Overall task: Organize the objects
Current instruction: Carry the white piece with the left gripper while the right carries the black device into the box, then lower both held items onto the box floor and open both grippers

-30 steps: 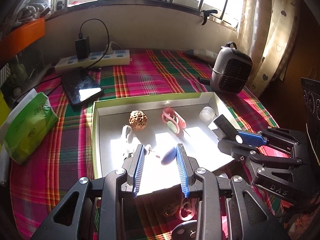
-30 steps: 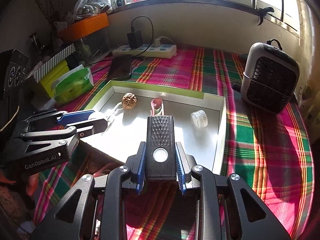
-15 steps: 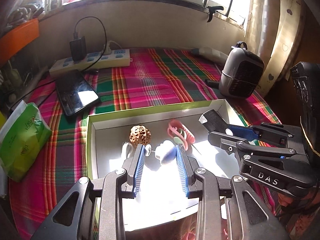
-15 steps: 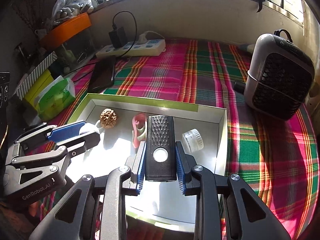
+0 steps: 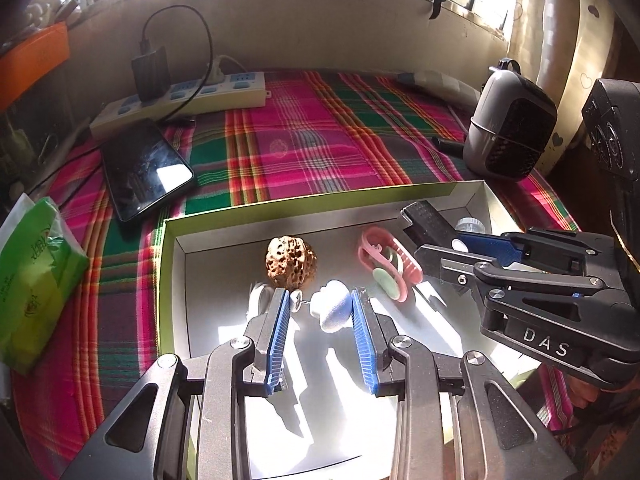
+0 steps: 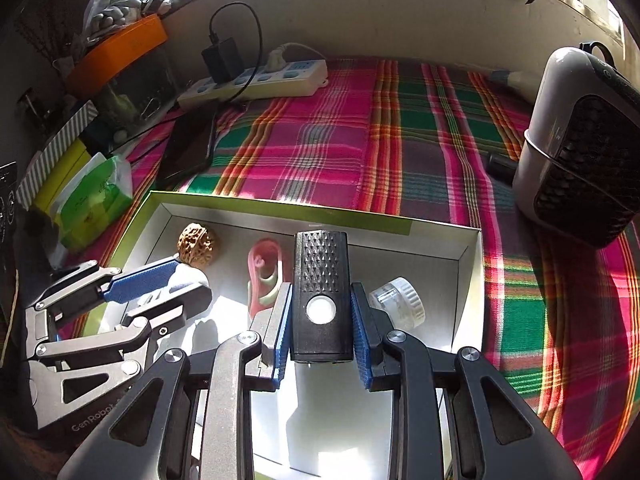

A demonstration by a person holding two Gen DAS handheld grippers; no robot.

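Observation:
A white box with a green rim [image 5: 167,280] [image 6: 474,264] lies on the plaid cloth. In it are a brown walnut [image 5: 291,263] [image 6: 199,245], a pink clip [image 5: 390,261] [image 6: 264,276] and a small clear jar [image 6: 398,302]. My left gripper [image 5: 320,308] [image 6: 188,280] hovers over the box, jaws apart, with a small bluish-white object [image 5: 334,310] against its right finger; a firm grip cannot be judged. My right gripper [image 6: 320,308] [image 5: 444,240] is shut on a black rectangular device [image 6: 321,294] [image 5: 430,222] with a white button, held over the box.
A black phone [image 5: 146,168], a white power strip [image 5: 180,100] with a charger, and a green tissue pack [image 5: 34,284] lie to the left. A grey mini heater [image 5: 510,126] [image 6: 580,140] stands at the right. An orange box [image 6: 116,54] sits at the back left.
Both grippers moved forward over the box. The black device now hangs over the box's middle, and the bluish-white object came forward with the left gripper to beside the walnut.

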